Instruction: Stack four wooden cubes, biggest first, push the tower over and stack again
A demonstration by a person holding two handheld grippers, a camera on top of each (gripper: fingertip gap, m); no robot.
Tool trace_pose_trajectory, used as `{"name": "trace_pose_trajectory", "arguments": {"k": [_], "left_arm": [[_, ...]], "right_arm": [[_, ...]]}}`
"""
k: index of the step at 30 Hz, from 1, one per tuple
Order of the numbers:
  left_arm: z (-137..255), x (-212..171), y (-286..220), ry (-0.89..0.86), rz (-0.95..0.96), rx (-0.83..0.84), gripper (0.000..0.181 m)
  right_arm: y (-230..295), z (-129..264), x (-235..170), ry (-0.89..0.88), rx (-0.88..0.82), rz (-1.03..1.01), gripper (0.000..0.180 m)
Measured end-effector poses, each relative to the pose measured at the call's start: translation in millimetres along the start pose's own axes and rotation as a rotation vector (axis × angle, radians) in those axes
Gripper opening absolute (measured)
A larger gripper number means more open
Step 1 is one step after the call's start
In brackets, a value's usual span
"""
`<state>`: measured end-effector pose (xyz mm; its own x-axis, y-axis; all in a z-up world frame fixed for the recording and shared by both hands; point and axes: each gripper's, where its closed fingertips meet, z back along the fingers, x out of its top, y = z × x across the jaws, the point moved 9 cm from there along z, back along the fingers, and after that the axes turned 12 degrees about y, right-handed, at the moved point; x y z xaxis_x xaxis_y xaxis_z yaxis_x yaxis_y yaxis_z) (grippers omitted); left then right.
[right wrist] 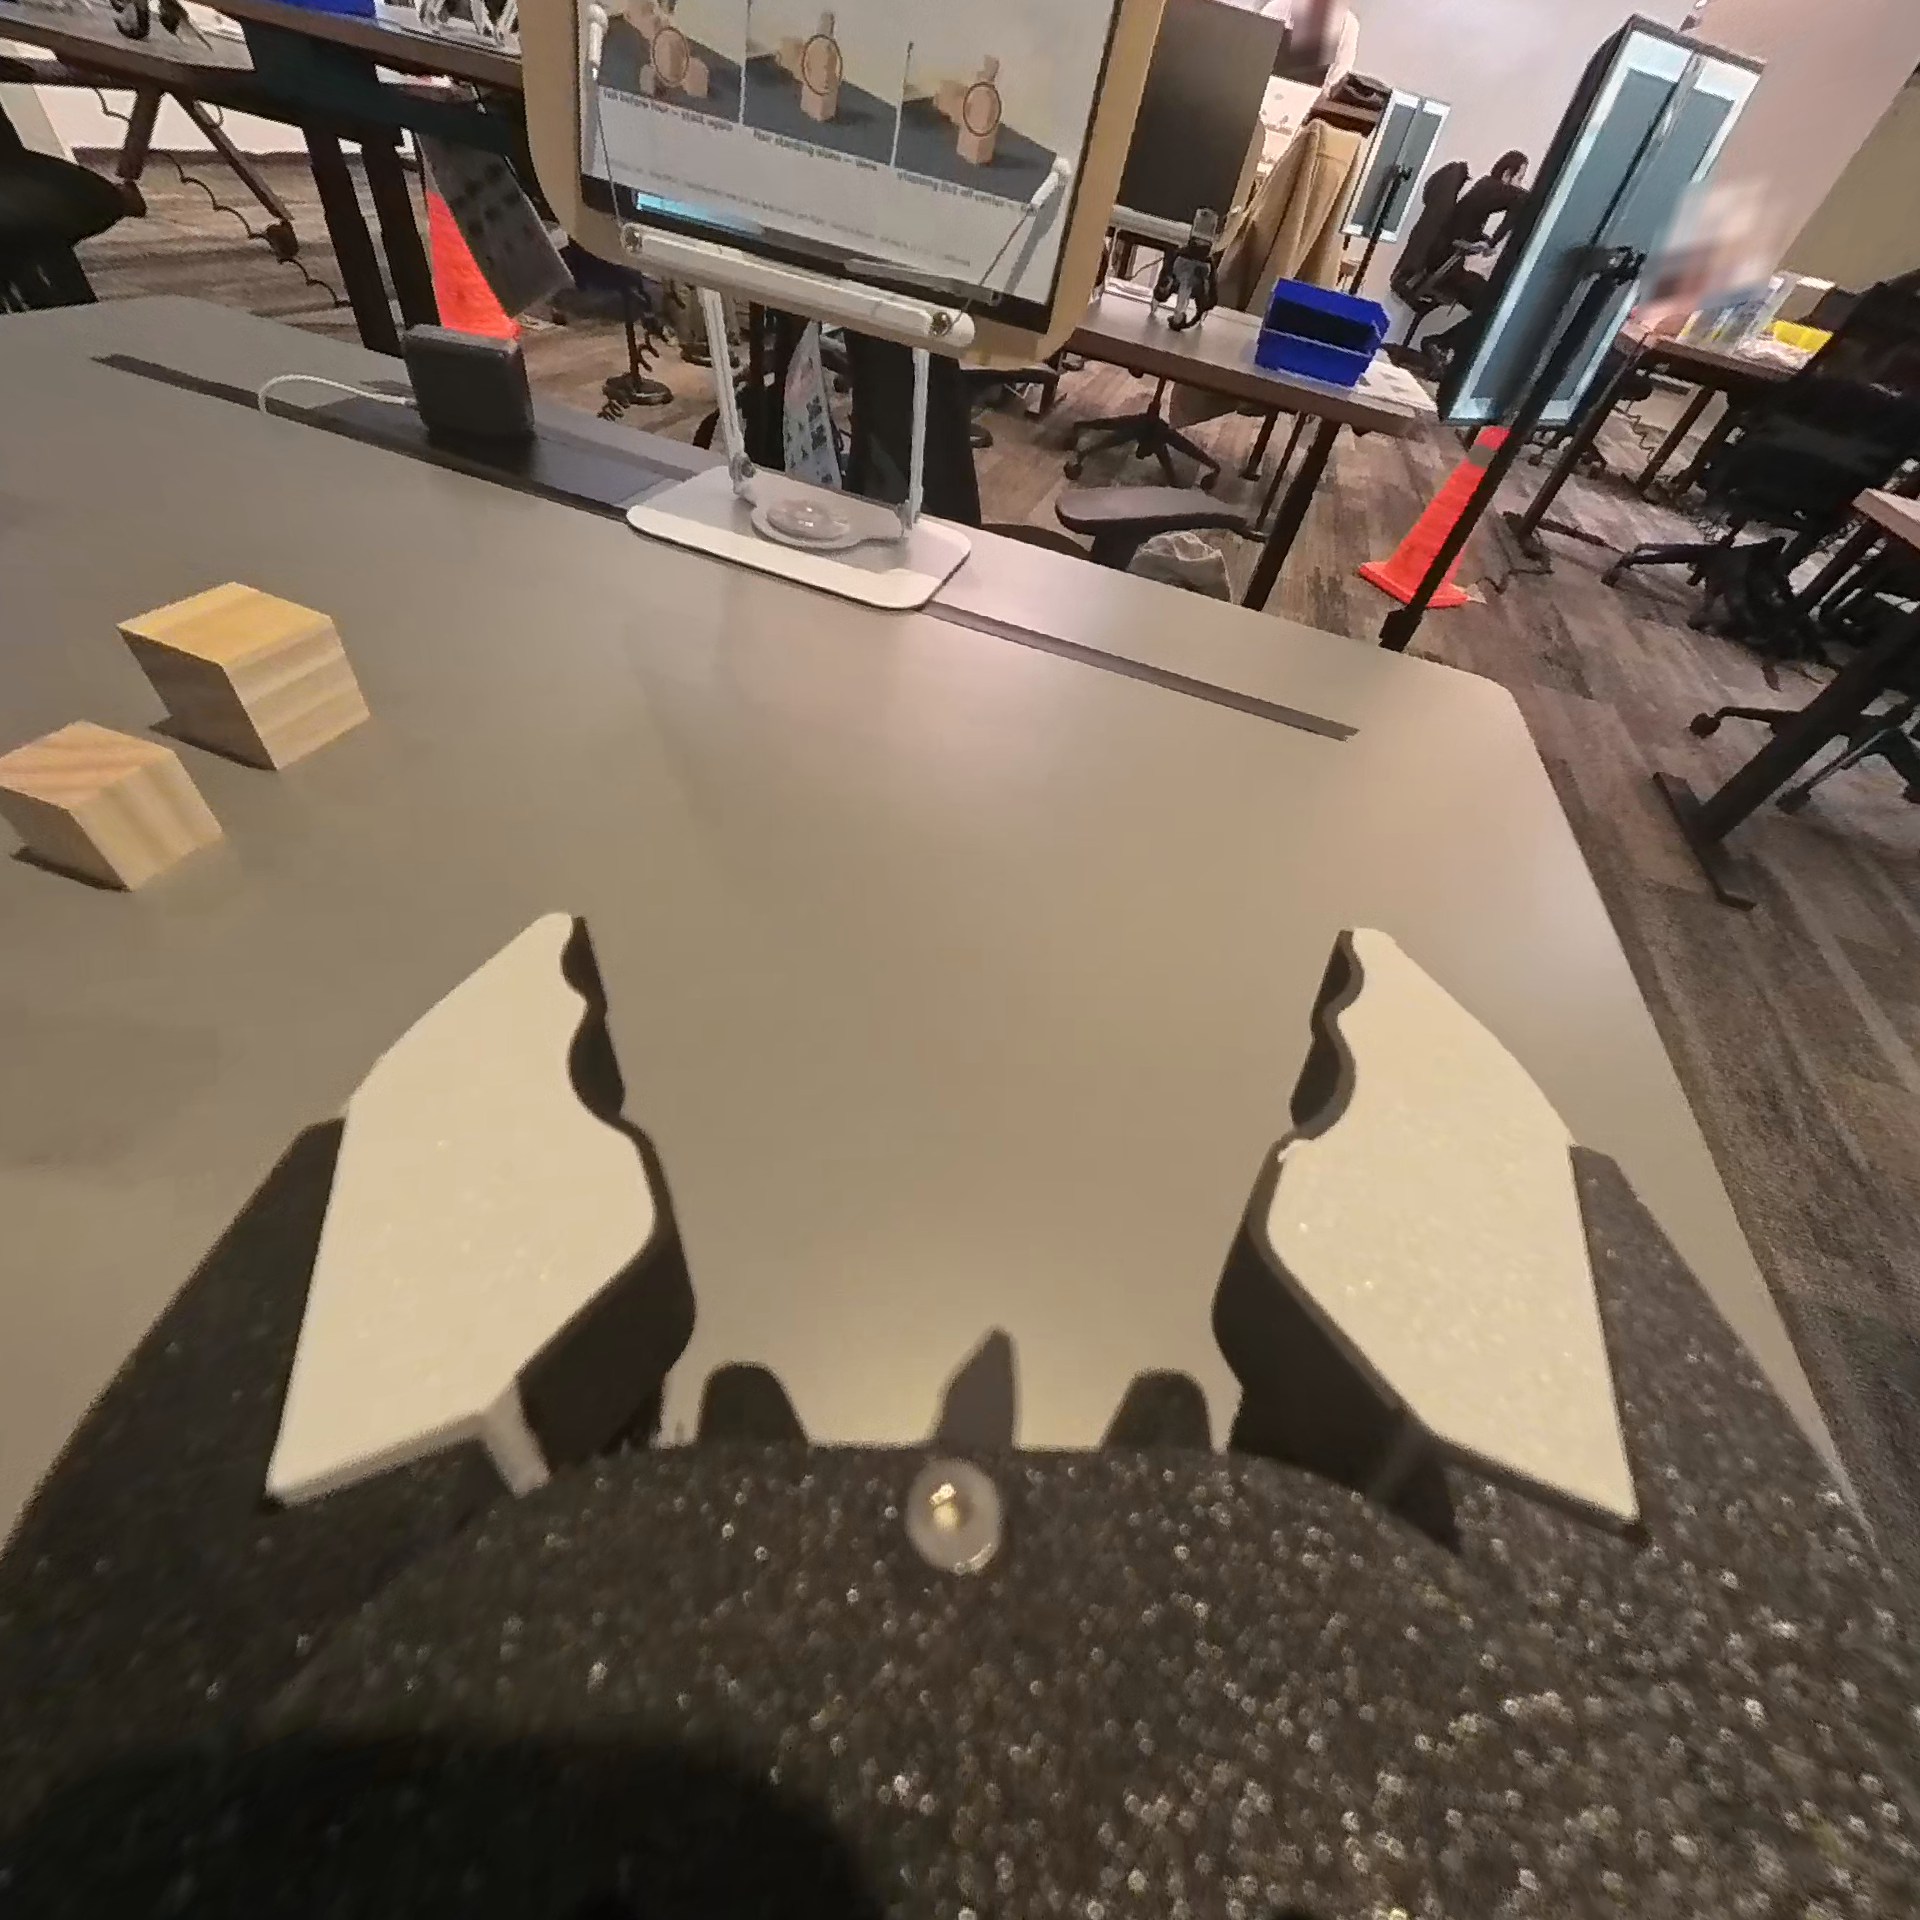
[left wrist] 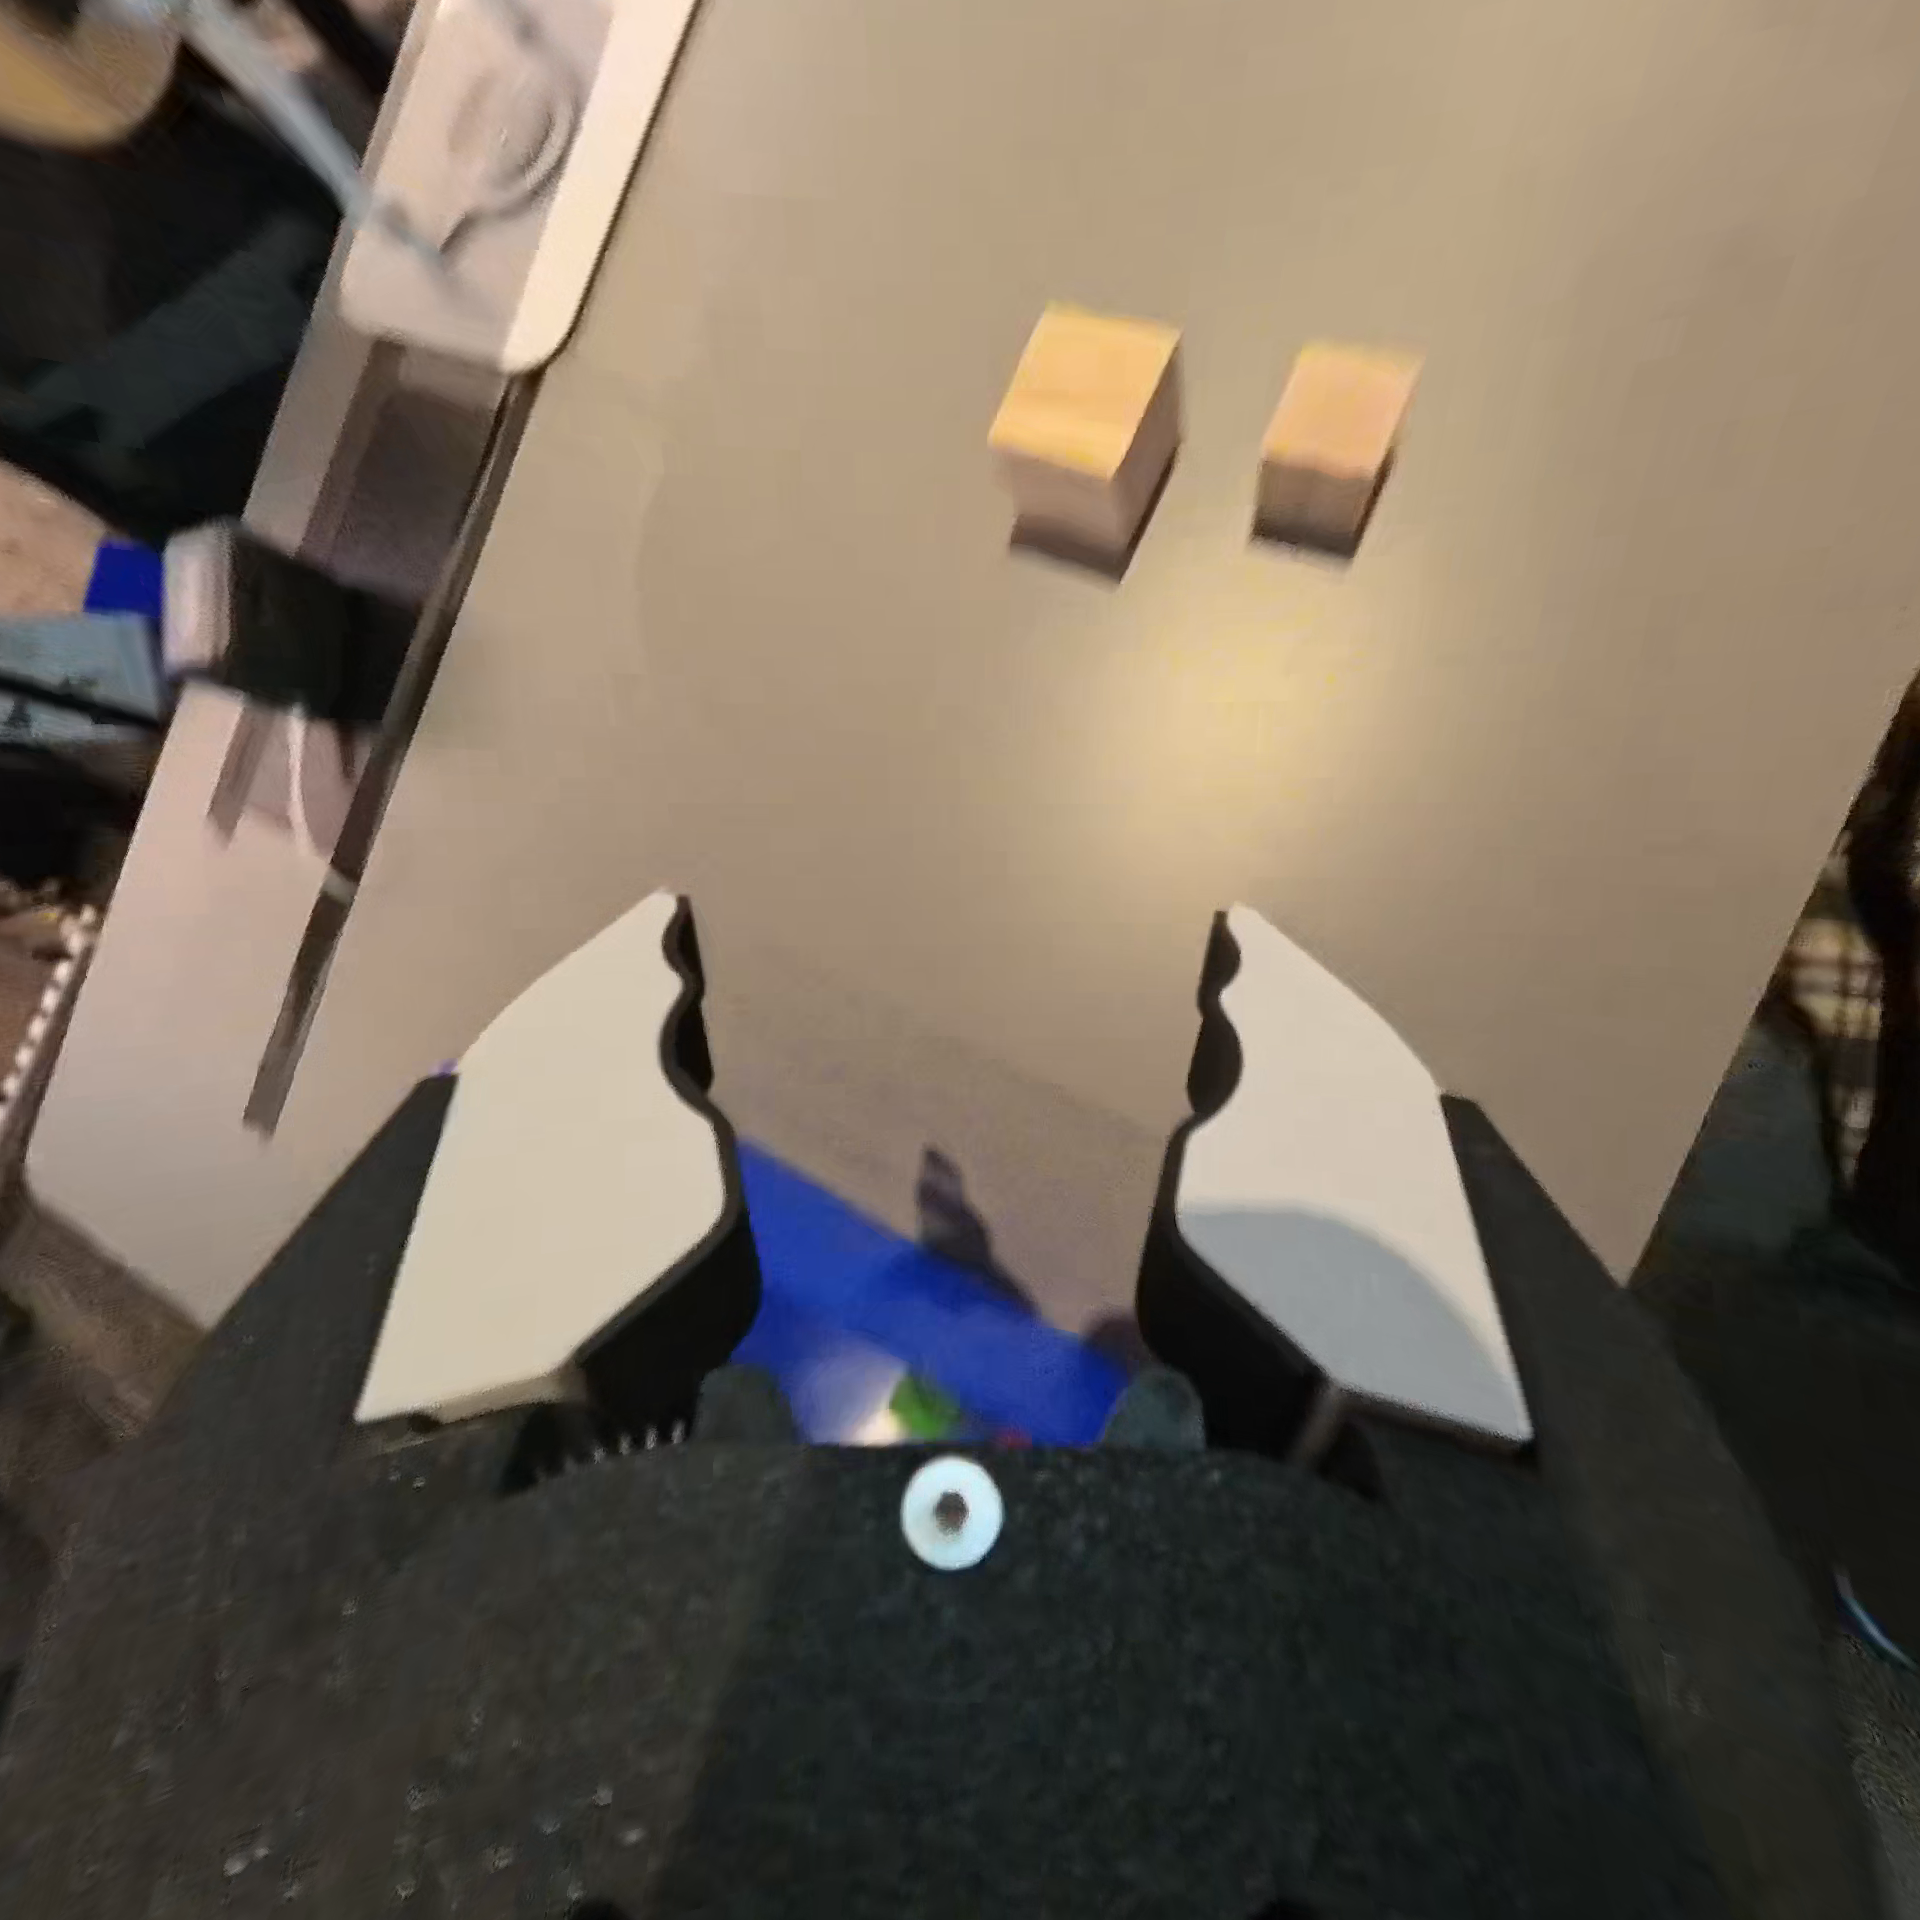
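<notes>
Two wooden cubes lie apart on the grey table (left wrist: 831,675). In the left wrist view the larger cube (left wrist: 1086,431) sits left of the smaller cube (left wrist: 1330,452), both well ahead of my left gripper (left wrist: 951,914), which is open and empty above the table's near part. That view is blurred. In the right wrist view the larger cube (right wrist: 244,670) and the smaller cube (right wrist: 104,800) sit at the far left on the table (right wrist: 935,831). My right gripper (right wrist: 961,935) is open and empty, off to the right of both cubes. No other cubes show.
A white tablet stand base (right wrist: 800,540) holds a screen (right wrist: 831,135) at the table's far edge; it also shows in the left wrist view (left wrist: 488,187). A dark box (right wrist: 468,390) with a white cable sits beside it. The table's right edge (right wrist: 1621,935) drops to carpet. Orange cones, desks and chairs stand beyond. The smaller cube (left wrist: 1330,452) is about 20 cm from my left fingertips and 30 cm from my right.
</notes>
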<state>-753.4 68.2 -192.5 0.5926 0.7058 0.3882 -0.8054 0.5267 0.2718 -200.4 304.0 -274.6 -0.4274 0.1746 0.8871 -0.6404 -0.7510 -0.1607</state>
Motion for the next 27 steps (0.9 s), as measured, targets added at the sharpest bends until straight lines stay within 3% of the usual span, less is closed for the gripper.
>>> {"name": "trace_pose_trajectory", "arguments": {"k": [5,10,15,27], "left_arm": [[21.8,-86.4,33.8,0.054,0.109,-0.010,0.084],[-0.5,-144.2,45.5,0.110,0.150,-0.078,0.073],[-33.3,-165.0,48.5,0.165,0.115,-0.148,0.062],[-76.9,-178.1,38.1,0.298,-0.005,-0.255,0.058]], "right_arm": [[7.5,-7.3,2.8,0.016,0.002,0.001,0.127],[16.2,-13.3,12.8,0.033,0.000,0.017,0.127],[27.9,-14.1,26.8,0.050,-0.013,0.056,0.127],[47.4,-14.4,47.3,0.068,-0.025,0.110,0.128]]}}
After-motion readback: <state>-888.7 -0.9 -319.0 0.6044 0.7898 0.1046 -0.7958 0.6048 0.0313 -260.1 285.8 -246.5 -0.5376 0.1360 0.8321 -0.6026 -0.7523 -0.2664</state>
